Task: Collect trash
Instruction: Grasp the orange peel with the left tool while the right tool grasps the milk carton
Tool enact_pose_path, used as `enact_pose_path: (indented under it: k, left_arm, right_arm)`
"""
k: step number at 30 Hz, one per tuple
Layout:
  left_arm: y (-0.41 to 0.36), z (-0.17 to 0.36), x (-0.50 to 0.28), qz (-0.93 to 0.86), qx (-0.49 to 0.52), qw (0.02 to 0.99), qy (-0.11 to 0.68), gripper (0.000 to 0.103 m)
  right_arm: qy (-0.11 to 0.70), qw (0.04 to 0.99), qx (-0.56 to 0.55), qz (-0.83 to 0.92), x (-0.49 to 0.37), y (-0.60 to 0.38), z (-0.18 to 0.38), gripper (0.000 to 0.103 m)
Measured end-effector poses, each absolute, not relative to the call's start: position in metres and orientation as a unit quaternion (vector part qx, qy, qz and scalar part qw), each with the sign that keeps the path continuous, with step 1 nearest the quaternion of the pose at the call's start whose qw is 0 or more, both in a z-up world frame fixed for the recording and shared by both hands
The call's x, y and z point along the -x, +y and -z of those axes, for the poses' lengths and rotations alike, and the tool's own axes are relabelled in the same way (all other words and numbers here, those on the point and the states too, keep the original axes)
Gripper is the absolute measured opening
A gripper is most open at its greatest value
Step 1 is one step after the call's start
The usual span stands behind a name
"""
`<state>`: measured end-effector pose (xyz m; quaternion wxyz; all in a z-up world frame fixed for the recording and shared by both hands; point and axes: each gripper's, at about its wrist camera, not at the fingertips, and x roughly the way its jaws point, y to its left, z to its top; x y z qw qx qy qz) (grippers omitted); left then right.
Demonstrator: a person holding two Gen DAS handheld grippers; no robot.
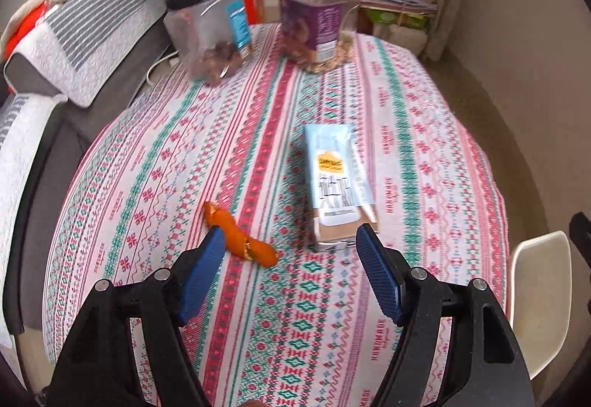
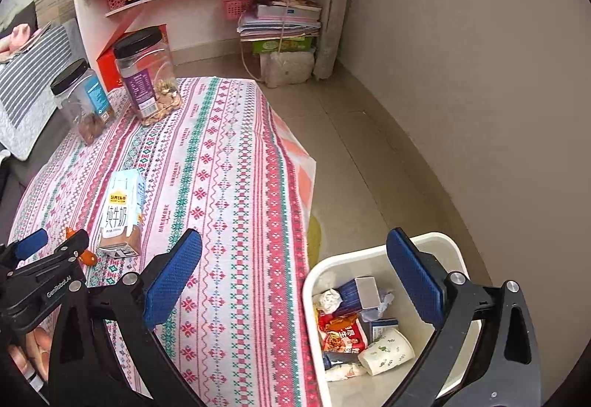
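A light-blue milk carton (image 1: 338, 181) lies flat on the patterned tablecloth (image 1: 184, 156), with an orange peel (image 1: 240, 235) to its left. My left gripper (image 1: 291, 240) hovers open just above the cloth, its left pad by the peel and its right pad by the carton's near end; nothing is between the pads. My right gripper (image 2: 293, 255) is open and empty over the table's right edge, above a white bin (image 2: 314, 274) holding several wrappers and a paper cup (image 2: 386, 351). The carton (image 2: 123, 207) and the left gripper (image 2: 51, 244) also show in the right wrist view.
Two black-lidded clear jars (image 1: 207, 26) (image 1: 317, 12) stand at the table's far end. A grey sofa with striped cushions (image 1: 74, 37) runs along the left. Shelves and stacked papers (image 2: 280, 19) sit against the back wall. The bin's rim (image 1: 539, 296) is right of the table.
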<state>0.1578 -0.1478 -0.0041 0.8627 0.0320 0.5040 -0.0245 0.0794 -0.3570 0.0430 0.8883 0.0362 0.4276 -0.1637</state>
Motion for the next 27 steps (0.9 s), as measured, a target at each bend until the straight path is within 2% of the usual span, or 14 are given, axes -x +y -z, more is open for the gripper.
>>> enact_pose_path:
  k: [10,13,16,17,22,27]
  left_arm:
    - [-0.099,0.064,-0.199,-0.042,0.059,0.814,0.576,0.069]
    - [-0.099,0.070,-0.207,-0.030,0.067,0.812,0.580,0.058]
    - [-0.105,0.072,-0.209,-0.011,0.042,0.817,0.575,0.033]
    - [-0.107,0.071,-0.208,-0.001,0.033,0.819,0.573,0.021]
    - [-0.092,0.057,-0.203,0.025,0.019,0.821,0.570,0.019]
    - [-0.055,0.018,-0.191,0.034,0.016,0.841,0.540,0.019]
  right_arm:
    - [0.459,0.875,-0.070,0.138,-0.116,-0.333,-0.019,0.096]
    - [0.473,0.867,-0.094,0.130,-0.128,-0.329,-0.008,0.096]
    - [0.483,0.859,-0.114,0.125,-0.139,-0.324,0.003,0.096]
    - [0.486,0.857,-0.118,0.124,-0.142,-0.322,0.006,0.096]
    - [0.498,0.854,-0.107,0.107,-0.166,-0.297,0.020,0.096]
    - [0.498,0.858,-0.103,0.080,-0.196,-0.263,0.034,0.096]
